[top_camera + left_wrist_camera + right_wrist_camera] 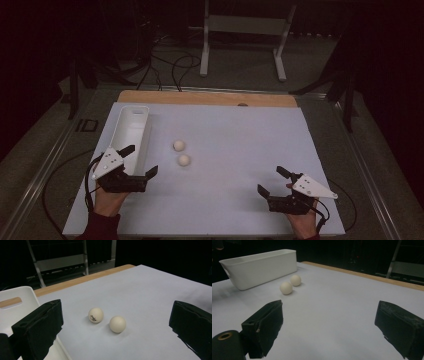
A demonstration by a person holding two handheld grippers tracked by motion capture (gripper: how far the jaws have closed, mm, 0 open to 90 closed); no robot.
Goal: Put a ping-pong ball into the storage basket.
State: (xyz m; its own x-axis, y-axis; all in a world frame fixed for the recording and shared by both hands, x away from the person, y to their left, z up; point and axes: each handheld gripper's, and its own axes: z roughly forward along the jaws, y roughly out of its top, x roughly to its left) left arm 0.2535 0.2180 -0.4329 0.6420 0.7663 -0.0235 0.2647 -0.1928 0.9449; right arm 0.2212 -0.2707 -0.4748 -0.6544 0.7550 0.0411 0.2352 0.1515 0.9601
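Nothing binned yet: sitting loose mid-table just right of white bin (pixel 131 135), far ball (pixel 179 145) and near ball (pixel 184 160). Hovering spread wide and empty: left gripper (pixel 140 162) by bin, right gripper (pixel 272 181) well apart. Both picks remaining.

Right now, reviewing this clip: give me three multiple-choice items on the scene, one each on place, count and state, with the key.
1. Where do the balls lie?
A. inside the bin
B. on the table beside the bin
C. in the right gripper

2. How many balls?
A. one
B. two
C. four

3. How do the left gripper jaws stand?
A. wide apart, holding nothing
B. shut on a ball
C. shut on the bin

Key: B, both rest on the white table right of the white bin; B, two show; A, table shows between the jaws.
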